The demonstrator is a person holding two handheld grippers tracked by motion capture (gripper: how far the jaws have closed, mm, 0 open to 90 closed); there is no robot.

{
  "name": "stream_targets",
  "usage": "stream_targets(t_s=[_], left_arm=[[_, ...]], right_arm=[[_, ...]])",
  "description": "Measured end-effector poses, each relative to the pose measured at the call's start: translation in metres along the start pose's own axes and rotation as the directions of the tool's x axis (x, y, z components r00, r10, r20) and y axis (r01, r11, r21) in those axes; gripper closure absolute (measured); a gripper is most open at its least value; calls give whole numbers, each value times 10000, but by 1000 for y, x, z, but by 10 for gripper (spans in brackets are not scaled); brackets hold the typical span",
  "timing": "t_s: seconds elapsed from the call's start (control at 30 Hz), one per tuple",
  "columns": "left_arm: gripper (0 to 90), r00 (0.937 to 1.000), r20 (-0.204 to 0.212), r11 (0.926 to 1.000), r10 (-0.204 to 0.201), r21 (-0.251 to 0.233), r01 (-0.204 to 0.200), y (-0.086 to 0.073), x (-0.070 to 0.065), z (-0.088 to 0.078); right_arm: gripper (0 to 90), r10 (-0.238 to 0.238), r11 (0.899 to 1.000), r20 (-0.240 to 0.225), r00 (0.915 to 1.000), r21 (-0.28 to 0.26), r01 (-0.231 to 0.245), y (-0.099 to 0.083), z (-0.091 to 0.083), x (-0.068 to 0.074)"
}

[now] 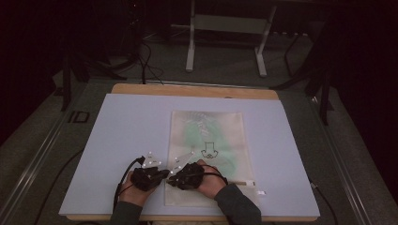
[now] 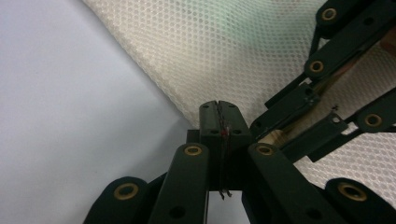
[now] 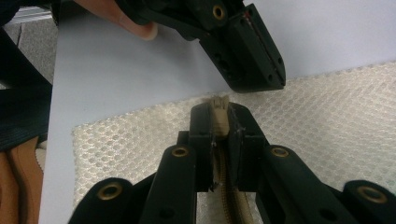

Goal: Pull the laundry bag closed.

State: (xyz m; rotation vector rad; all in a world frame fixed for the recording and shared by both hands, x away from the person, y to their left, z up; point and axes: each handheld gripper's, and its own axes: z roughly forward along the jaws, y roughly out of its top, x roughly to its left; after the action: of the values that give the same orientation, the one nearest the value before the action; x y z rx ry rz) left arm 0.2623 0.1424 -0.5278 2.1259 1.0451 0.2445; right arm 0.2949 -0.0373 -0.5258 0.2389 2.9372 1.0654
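Soft mesh bag, pinched at its lower left corner

The mesh bag lies limp at centre frame; your right gripper pinches its zipper end, your left gripper clamps the edge; grip the stiff zipper tape, not slack netting

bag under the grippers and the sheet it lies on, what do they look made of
The bag looks like cream woven mesh fabric, probably synthetic: fine honeycomb holes show in both gripper views, and green contents show through. Its zipper end looks like beige textile tape. The sheet looks like smooth matte board or foam, pale lavender-grey, without visible grain.
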Motion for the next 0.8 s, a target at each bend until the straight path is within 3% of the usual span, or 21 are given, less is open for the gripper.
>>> stream_targets(t_s=[0.37,0.6,0.8], left_arm=[[888,10000,24,9999,86,112,-86,1,-2,5],[894,9996,198,9997,-216,156,213,0,1,6],[897,9998,53,9995,-180,257,179,1,-1,7]], right_arm=[[819,42,10000,16,10000,-79,-42,-1,0,0],[820,9,9999,20,10000,-109,-8,-2,0,1],[824,-52,9999,17,10000,-109,52,-2,-1,0]])
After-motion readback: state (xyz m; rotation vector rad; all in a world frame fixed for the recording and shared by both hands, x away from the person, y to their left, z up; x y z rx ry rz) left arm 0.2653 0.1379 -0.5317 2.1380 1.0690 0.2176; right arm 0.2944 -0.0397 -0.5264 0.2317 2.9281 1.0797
